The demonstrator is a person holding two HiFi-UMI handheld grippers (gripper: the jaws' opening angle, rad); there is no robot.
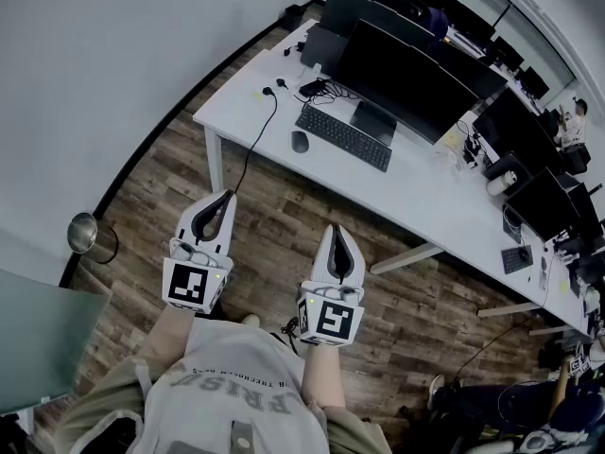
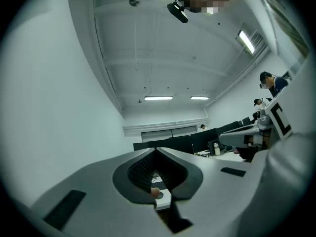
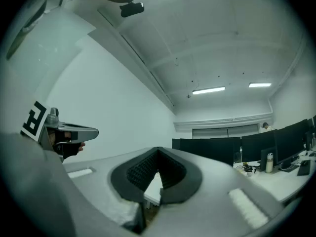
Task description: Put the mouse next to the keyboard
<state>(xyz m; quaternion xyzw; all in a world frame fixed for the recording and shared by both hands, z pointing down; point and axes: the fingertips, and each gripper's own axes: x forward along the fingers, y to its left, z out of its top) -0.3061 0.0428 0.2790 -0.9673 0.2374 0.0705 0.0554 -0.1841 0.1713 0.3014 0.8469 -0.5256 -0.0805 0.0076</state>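
Small dark mouse (image 1: 300,141), lying on the white desk (image 1: 425,197), just beside the end of the black keyboard (image 1: 344,137) that shows on the left in the head view. Big dark monitor (image 1: 402,78) right behind the keyboard.

Looks like the job is either done or not begun. Hard to say which, with the mouse so close to the keyboard and nothing holding it. Maybe only a small nudge left, or nothing at all.

Left gripper (image 1: 228,195) and right gripper (image 1: 337,227) both held up over the wood floor (image 1: 284,225), well away from the desk. Jaws of both pressed tight together, with nothing in them.

No brand to read on the mouse, keyboard or monitor. Black and white square marks on the gripper cubes, no words. Big letters on the person's shirt (image 1: 248,400), upside down and too hard to read.
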